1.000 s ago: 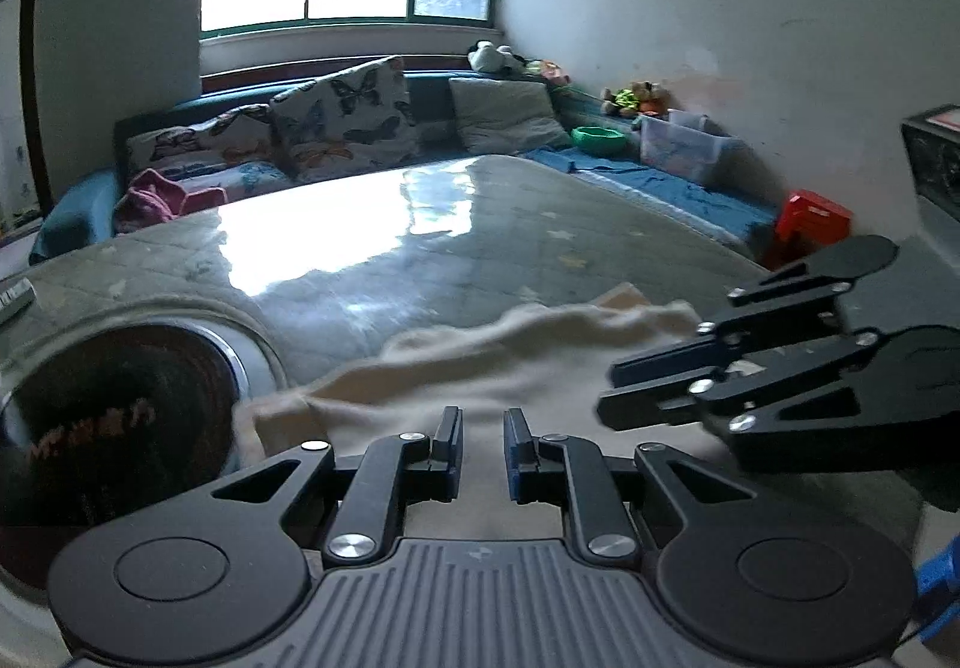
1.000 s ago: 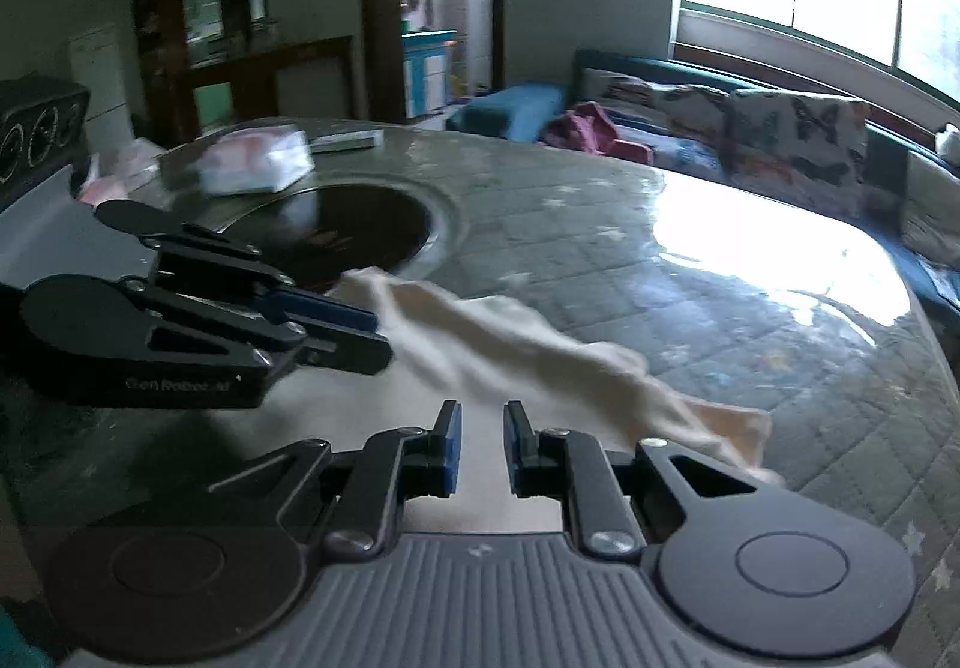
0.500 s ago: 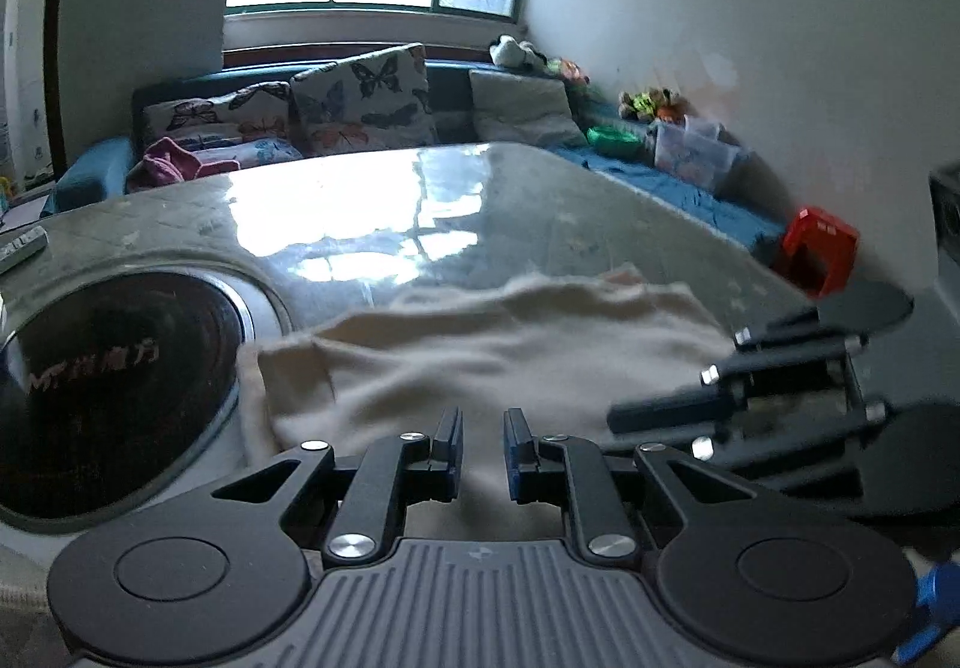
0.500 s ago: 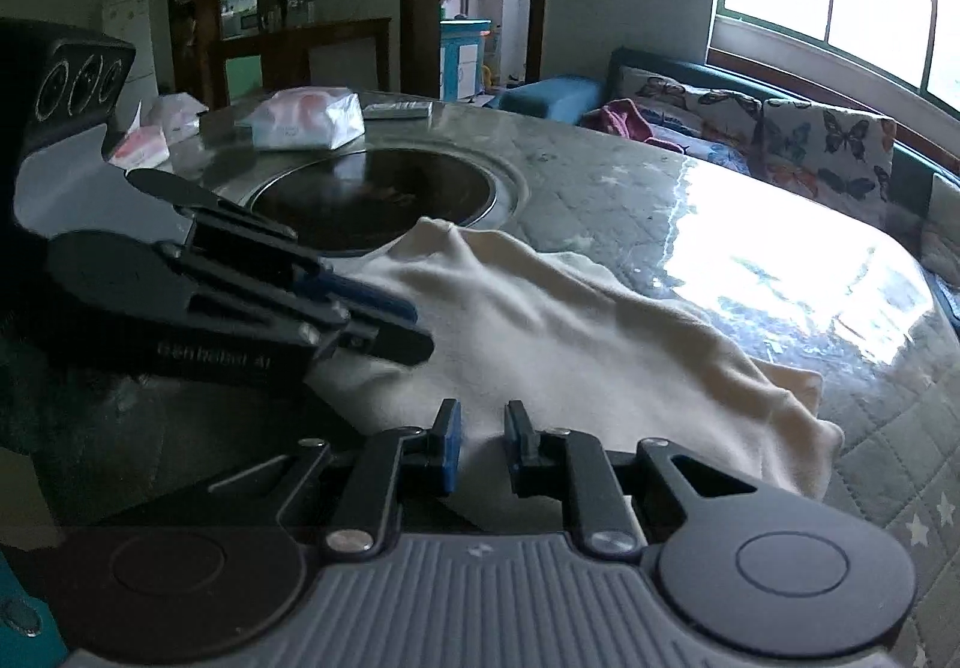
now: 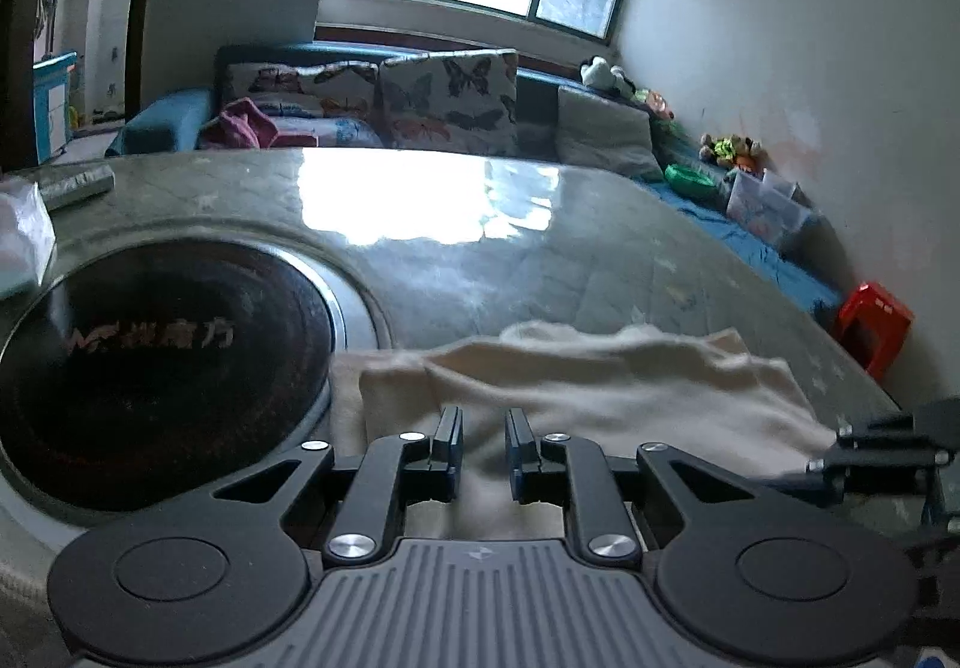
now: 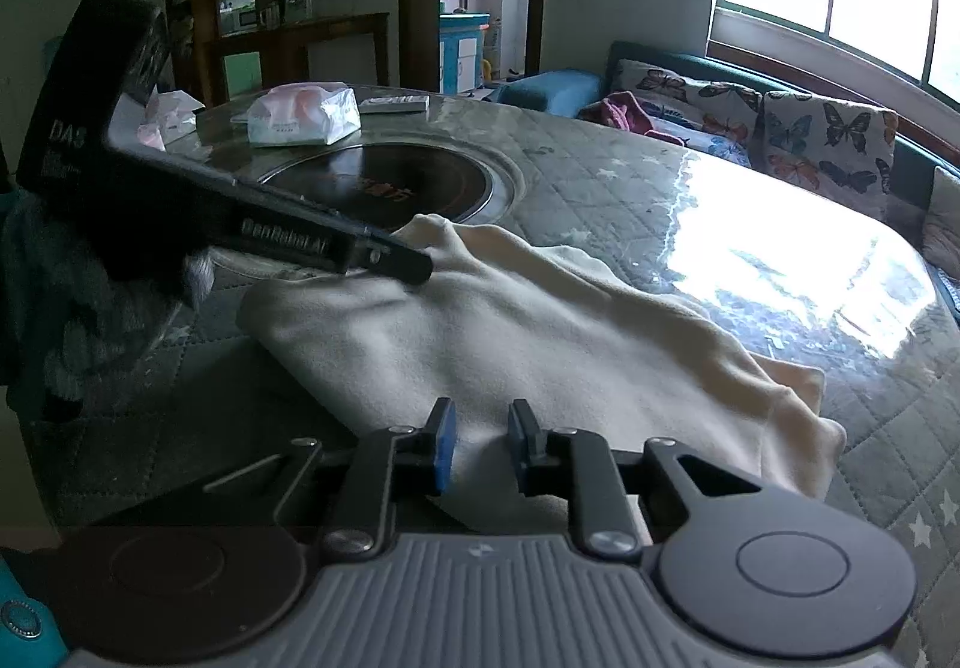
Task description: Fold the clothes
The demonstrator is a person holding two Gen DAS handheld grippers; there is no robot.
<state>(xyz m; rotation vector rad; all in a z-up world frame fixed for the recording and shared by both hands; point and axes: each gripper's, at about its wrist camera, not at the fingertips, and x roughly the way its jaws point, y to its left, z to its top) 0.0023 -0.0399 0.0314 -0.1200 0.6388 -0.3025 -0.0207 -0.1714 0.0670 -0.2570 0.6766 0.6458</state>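
Note:
A cream garment (image 5: 600, 392) lies spread on the quilted table, also in the right wrist view (image 6: 528, 338). My left gripper (image 5: 483, 443) is shut on the garment's near edge, cloth pinched between its fingers. It shows in the right wrist view (image 6: 414, 263) at the garment's left corner. My right gripper (image 6: 480, 443) is shut on the garment's near edge too. Its fingers (image 5: 864, 452) show at the far right of the left wrist view, at the garment's right corner.
A round black cooktop (image 5: 150, 362) is set in the table left of the garment. A tissue pack (image 6: 303, 113) and a remote (image 6: 396, 104) lie beyond it. A sofa with butterfly cushions (image 5: 444, 104) runs behind the table. A red stool (image 5: 873, 323) stands on the right.
Both grippers have lowered toward the table and moved apart, drawing the garment out flatter. The right gripper has slid to the far right edge of the left wrist view.

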